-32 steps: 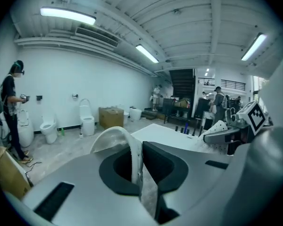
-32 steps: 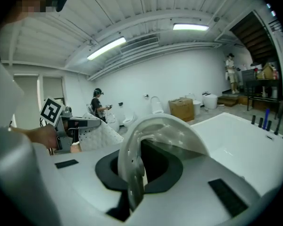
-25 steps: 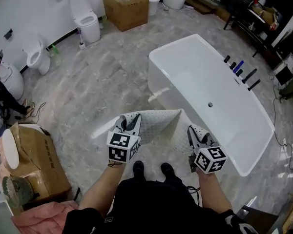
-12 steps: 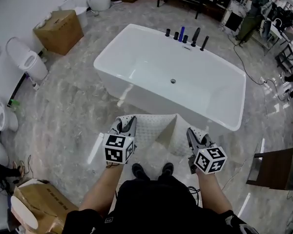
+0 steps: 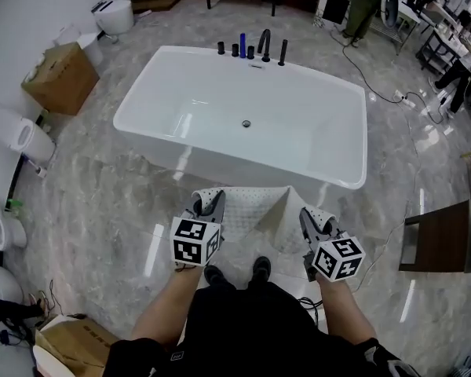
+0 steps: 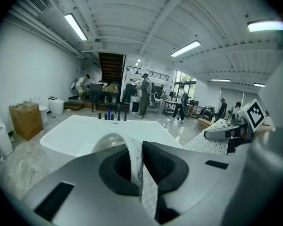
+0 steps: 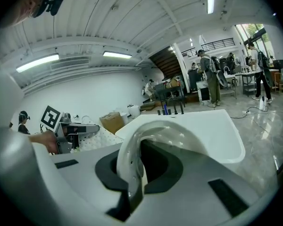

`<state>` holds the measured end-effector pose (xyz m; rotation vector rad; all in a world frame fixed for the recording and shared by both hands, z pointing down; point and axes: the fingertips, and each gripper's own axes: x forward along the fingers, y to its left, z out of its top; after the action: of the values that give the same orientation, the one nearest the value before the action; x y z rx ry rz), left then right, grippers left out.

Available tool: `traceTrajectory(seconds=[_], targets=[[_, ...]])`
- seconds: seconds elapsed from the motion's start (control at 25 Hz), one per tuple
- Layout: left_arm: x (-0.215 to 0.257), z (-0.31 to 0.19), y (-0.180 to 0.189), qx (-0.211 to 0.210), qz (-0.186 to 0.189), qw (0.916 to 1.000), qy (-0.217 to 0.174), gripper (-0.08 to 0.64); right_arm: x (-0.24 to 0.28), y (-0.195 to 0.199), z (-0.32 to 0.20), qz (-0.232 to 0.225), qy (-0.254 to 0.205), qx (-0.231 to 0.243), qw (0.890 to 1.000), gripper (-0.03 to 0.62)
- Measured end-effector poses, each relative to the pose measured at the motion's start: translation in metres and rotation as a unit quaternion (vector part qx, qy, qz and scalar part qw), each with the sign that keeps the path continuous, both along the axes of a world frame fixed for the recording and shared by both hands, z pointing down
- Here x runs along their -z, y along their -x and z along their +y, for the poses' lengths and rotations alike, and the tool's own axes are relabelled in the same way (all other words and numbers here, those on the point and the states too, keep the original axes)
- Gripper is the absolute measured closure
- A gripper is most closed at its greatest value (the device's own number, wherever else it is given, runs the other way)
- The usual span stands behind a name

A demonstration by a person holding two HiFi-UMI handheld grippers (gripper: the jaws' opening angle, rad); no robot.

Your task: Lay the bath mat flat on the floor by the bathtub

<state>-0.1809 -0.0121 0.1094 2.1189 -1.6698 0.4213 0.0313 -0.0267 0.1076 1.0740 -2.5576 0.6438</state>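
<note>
A white perforated bath mat hangs in the air in front of the person, stretched between the two grippers and sagging in the middle. My left gripper is shut on the mat's left edge. My right gripper is shut on its right edge. Beyond the mat stands the white freestanding bathtub, with its long near side facing the person. It also fills the middle of the left gripper view and the right gripper view. The floor under the mat is hidden by it.
Dark taps line the tub's far rim. Grey marble floor lies between tub and feet. Toilets and a cardboard box stand along the left wall. A dark wooden piece stands at the right, cables behind the tub.
The person has turned with the mat, so the tub now lies squarely ahead instead of off to the right. Both grippers keep the same hold on the mat.
</note>
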Motion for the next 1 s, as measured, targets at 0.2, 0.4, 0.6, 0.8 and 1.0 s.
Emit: traceTrajectory(seconds=[0.2,0.4,0.6,0.8,1.0], targets=[[-0.009,-0.015,-0.026,-0.027,-0.011,0.9996,0.007,0.537,-0.016,-0.024,-0.006,0.008,0.013,-0.013,1.000,0.572],[-0.024,-0.024,-0.029,-0.088,-0.022,0.9958,0.010,0.535,-0.030,-0.020,-0.011,0.019,0.018,-0.061,0.998,0.572],[-0.047,-0.024,-0.025,-0.146,-0.037,0.9886,0.006,0.535,-0.034,-0.016,0.002,0.001,0.032,-0.135,0.990,0.572],[-0.069,-0.021,-0.037,-0.179,-0.017,0.9834,0.026,0.535,-0.053,-0.022,0.029,0.021,0.059,-0.168,0.984,0.572],[-0.084,-0.013,-0.054,-0.199,-0.023,0.9789,0.041,0.535,-0.063,-0.043,0.044,0.026,0.070,-0.189,0.979,0.572]])
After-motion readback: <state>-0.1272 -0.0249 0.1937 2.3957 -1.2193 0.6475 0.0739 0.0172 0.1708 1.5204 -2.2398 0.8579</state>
